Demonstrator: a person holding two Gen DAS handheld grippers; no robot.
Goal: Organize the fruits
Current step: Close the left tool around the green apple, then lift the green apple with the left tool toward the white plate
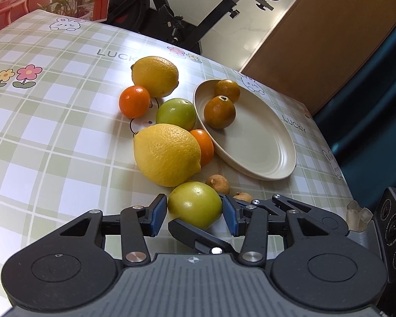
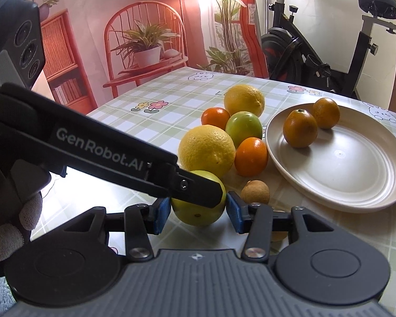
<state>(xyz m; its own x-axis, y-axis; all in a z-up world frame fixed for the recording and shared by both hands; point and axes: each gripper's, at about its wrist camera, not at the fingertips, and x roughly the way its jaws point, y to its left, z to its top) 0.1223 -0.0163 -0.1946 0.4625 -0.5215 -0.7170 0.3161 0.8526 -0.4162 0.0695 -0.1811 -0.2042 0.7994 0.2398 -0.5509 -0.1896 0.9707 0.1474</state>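
Observation:
A green round fruit (image 1: 195, 204) lies on the checked tablecloth between the blue pads of both grippers. My left gripper (image 1: 195, 212) straddles it with small gaps at each pad. My right gripper (image 2: 198, 211) has its pads against the same fruit (image 2: 198, 215); the left gripper's finger (image 2: 198, 189) crosses over it. A cream oval plate (image 1: 261, 150) holds two brownish-orange fruits (image 1: 219, 112). Two lemons (image 1: 167, 154), two oranges (image 1: 134, 101) and another green fruit (image 1: 176, 114) lie left of the plate.
Two small brown longans (image 1: 218, 184) lie by the plate's near rim; one shows in the right wrist view (image 2: 255, 192). The table edge falls away at right (image 1: 338, 174). An exercise bike (image 2: 330, 52) stands behind the table.

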